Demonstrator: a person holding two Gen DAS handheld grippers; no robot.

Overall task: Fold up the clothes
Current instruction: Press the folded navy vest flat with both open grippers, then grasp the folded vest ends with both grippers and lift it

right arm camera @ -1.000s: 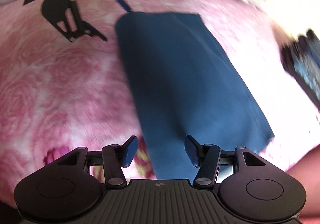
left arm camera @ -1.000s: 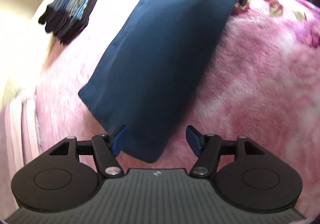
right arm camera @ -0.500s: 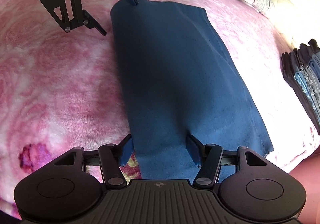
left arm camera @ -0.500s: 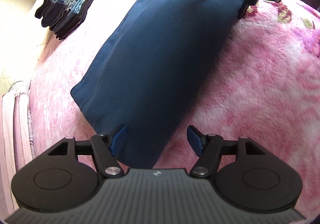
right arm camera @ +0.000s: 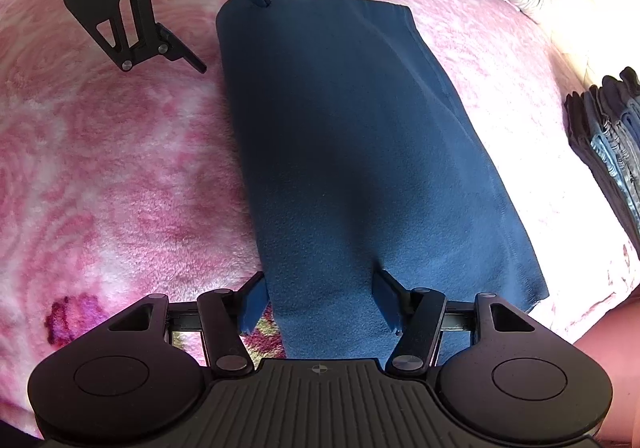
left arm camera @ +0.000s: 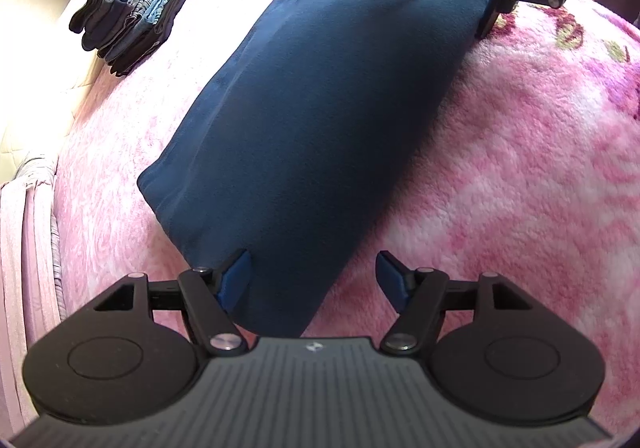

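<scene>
Straddling opposite ends of the cloth (left arm camera: 320,120), lying as a long flat strip on the blanket (left arm camera: 520,168): left gripper (left arm camera: 312,280) and right gripper (right arm camera: 318,298), fingers wide, gripping nothing. Likely mid-fold; next, pinching corners.

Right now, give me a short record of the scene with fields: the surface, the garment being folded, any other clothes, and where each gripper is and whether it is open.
surface: fluffy pink floral blanket
garment: dark blue fleece cloth, folded into a long flat strip
other clothes: stack of folded denim and dark garments, lying apart from the strip near the blanket's edge
left gripper: open, fingers astride one short end of the strip
right gripper: open, fingers astride the opposite short end
grip: neither is closed on the cloth
</scene>
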